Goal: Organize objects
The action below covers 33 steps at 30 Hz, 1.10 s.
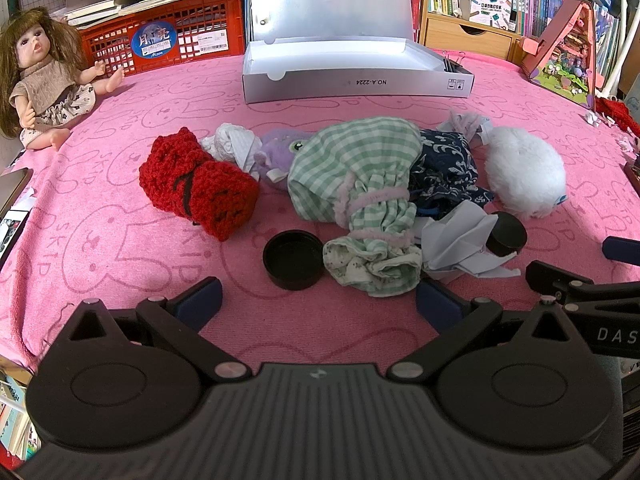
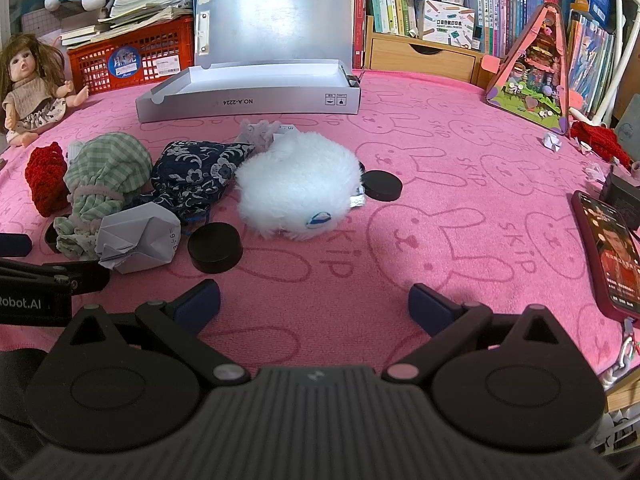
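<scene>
Black lid (image 1: 293, 265) lies just ahead of gaping left claw (image 1: 319, 304).

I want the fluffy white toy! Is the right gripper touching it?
Apart. The right wrist view shows bare pink cloth between the open right gripper and the fluffy white toy.

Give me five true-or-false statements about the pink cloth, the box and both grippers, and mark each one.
1. The grey box stands open with nothing visible inside it. True.
2. The left gripper is shut on a black lid. False: it is open and holds nothing.
3. The white plush lies inside the box. False: it lies on the pink cloth.
4. The right gripper is open. True.
5. The doll sits left of the box. True.
</scene>
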### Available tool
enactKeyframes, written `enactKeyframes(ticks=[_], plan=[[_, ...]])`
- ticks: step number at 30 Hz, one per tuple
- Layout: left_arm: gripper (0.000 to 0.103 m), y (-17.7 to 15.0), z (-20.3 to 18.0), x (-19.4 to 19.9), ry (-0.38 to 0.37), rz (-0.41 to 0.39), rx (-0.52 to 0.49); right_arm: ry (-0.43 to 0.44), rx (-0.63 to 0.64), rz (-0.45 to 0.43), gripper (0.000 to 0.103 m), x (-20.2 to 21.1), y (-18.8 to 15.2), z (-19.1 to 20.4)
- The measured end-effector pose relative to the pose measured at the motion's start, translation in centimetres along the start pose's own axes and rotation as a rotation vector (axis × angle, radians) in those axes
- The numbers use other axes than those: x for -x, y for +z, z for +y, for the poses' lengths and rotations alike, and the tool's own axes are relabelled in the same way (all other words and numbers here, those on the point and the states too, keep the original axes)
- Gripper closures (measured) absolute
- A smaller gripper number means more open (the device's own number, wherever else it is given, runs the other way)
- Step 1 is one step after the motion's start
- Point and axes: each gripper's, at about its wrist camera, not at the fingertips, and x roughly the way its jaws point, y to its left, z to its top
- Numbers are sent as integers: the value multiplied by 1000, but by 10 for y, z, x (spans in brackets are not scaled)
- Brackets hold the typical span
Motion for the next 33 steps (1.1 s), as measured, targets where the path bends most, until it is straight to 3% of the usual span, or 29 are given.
enactKeyframes(ticks=[27,33], plan=[[0,-7,6,6,-25,-34,-22,-5,-5,-49,0,1,-4,-1],[0,-9,9,14,-77,-62,13,-5,-4,-50,0,2,-4,0]])
